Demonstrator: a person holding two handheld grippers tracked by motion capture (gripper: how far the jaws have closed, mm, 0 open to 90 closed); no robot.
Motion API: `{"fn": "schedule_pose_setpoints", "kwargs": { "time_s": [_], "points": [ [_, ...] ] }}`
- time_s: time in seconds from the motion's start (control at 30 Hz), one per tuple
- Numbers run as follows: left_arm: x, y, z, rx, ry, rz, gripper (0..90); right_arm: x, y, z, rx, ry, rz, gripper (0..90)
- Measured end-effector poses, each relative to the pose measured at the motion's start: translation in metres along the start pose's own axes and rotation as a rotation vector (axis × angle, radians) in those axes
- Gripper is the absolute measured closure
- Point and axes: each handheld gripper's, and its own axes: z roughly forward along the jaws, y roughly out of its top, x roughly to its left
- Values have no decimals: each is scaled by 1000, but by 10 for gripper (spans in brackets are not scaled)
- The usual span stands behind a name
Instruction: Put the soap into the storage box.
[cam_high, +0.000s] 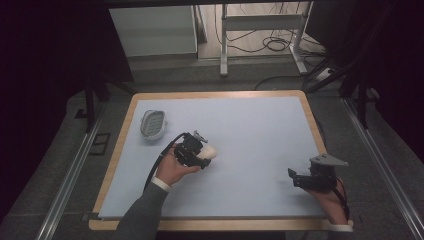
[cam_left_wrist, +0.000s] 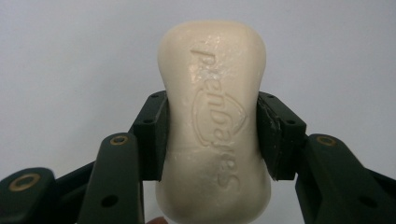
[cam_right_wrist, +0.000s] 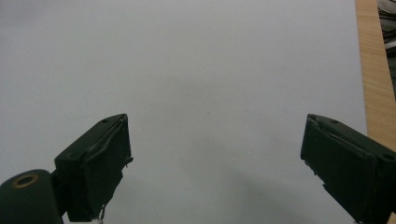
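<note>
Embossed lettering on cream oval soap bar (cam_left_wrist: 215, 126), clamped in left gripper (cam_left_wrist: 212, 135); overhead, grey slotted soap dish (cam_high: 152, 123) nearby; right gripper (cam_right_wrist: 215, 163) jaws apart.

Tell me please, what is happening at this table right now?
A person works at a table with a gripper in each hand. The left gripper is shut on a cream bar of soap, clamping it at the sides. The right gripper is open with nothing between its jaws, held over the pale surface near the right edge. A soap dish sits near the far left corner, apart from the soap.
</note>
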Motion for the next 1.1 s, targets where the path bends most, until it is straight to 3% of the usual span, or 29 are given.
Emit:
{"fn": "schedule_pose_setpoints", "kwargs": {
  "time_s": [1.1],
  "points": [
    [46,-9,-22,-13,60,-76,495,0,-1,1,9,-2,4,83]
  ]
}}
